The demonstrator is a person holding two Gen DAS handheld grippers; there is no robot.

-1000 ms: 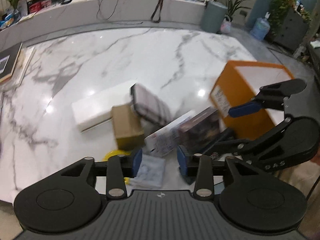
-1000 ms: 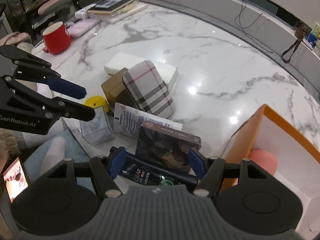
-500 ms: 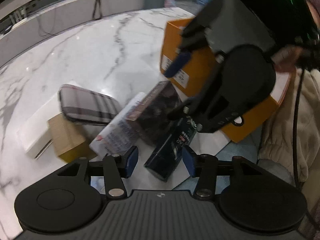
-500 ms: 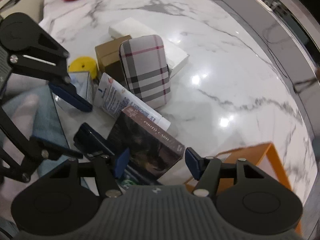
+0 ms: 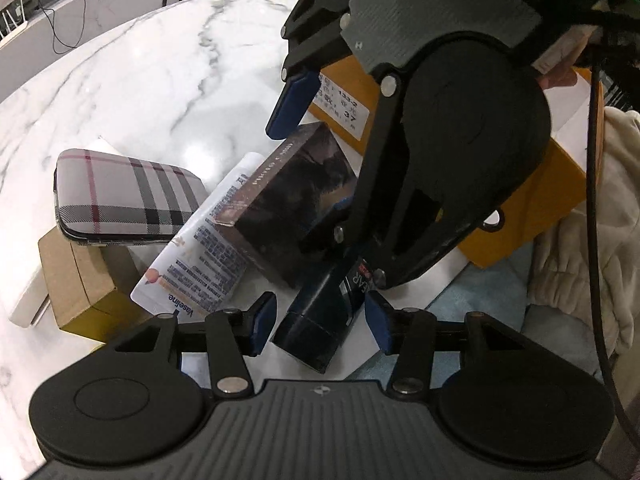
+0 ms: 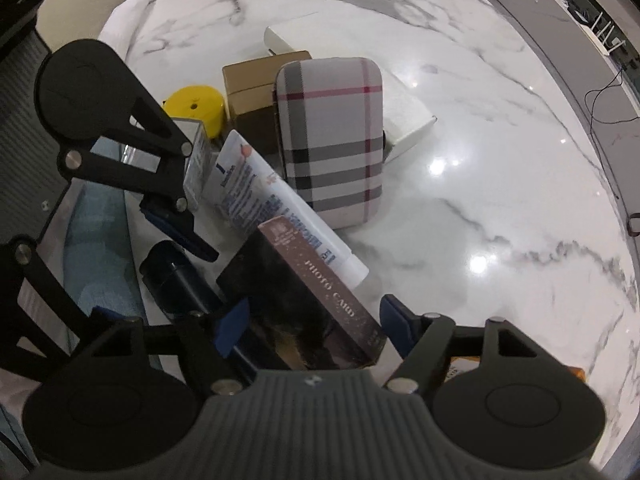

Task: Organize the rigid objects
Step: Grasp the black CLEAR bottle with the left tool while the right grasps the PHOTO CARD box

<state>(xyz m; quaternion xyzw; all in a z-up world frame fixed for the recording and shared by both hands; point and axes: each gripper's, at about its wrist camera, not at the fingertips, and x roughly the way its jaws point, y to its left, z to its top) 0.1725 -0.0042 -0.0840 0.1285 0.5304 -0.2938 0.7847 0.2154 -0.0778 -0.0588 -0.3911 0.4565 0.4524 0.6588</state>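
A dark photo-card box point(image 6: 312, 304) leans on a white Vaseline tube point(image 6: 272, 200) and a dark shampoo bottle point(image 5: 320, 320) at the table's near edge. My right gripper point(image 6: 314, 328) points down and straddles the box. Its jaws are opening, one blue pad at each side of the box, and I see no clear press. My left gripper point(image 5: 320, 324) is open, with the bottle's capped end between its pads and a small gap on each side. A plaid case point(image 5: 124, 200) rests on a brown carton point(image 5: 76, 280).
An orange box point(image 5: 540, 192) with a white inside stands right of the pile, behind the right gripper. A white flat box point(image 6: 404, 116), a yellow round object point(image 6: 196, 104) and a clear box point(image 6: 196, 152) lie around the carton. The marble table point(image 5: 160, 80) stretches beyond. A person's cream sleeve point(image 5: 580, 240) is at the right.
Both grippers have dropped toward the pile and rolled. The left one swung from above the clear box to the bottle's cap. The right one has come down around the photo-card box.
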